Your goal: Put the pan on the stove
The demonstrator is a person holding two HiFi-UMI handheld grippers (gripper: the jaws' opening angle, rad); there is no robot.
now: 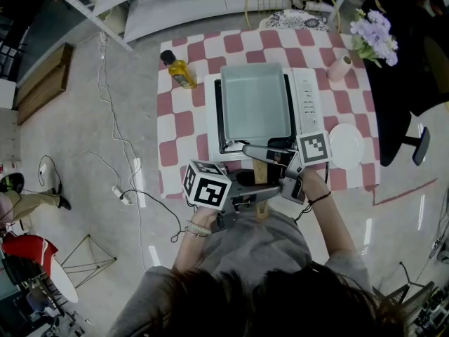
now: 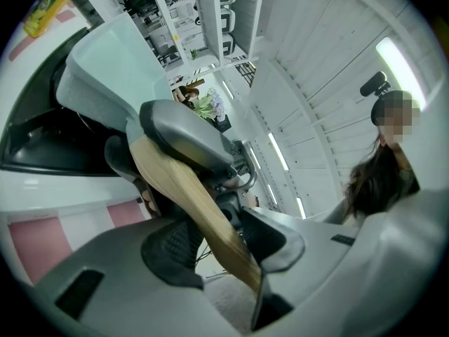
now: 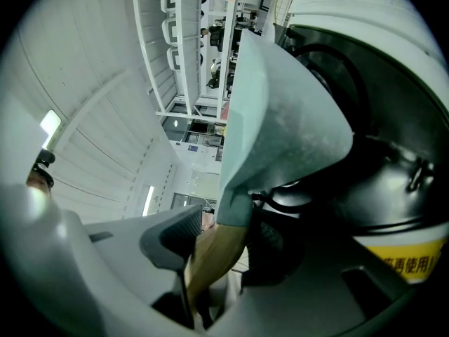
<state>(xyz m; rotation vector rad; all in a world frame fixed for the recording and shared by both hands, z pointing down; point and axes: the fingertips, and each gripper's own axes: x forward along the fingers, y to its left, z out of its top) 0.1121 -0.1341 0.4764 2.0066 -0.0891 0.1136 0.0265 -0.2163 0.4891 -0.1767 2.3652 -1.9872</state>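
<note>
A square pale grey-green pan (image 1: 255,102) lies over the black top of the white stove (image 1: 307,97); I cannot tell whether it rests on it. Its wooden handle (image 1: 260,173) points toward me. My right gripper (image 1: 261,153) is shut on the handle close to the pan. My left gripper (image 1: 261,195) is shut on it farther down. In the left gripper view the handle (image 2: 203,216) runs between the pads of my left gripper (image 2: 221,241) up to the pan (image 2: 119,62). In the right gripper view my right gripper (image 3: 221,248) clamps the handle (image 3: 210,258) under the pan (image 3: 280,118).
The stove stands on a table with a red-and-white checked cloth (image 1: 184,128). An oil bottle (image 1: 180,71) stands left of the stove. On its right are a white plate (image 1: 346,144), a paper roll (image 1: 340,67) and flowers (image 1: 375,34). Cables (image 1: 119,188) lie on the floor.
</note>
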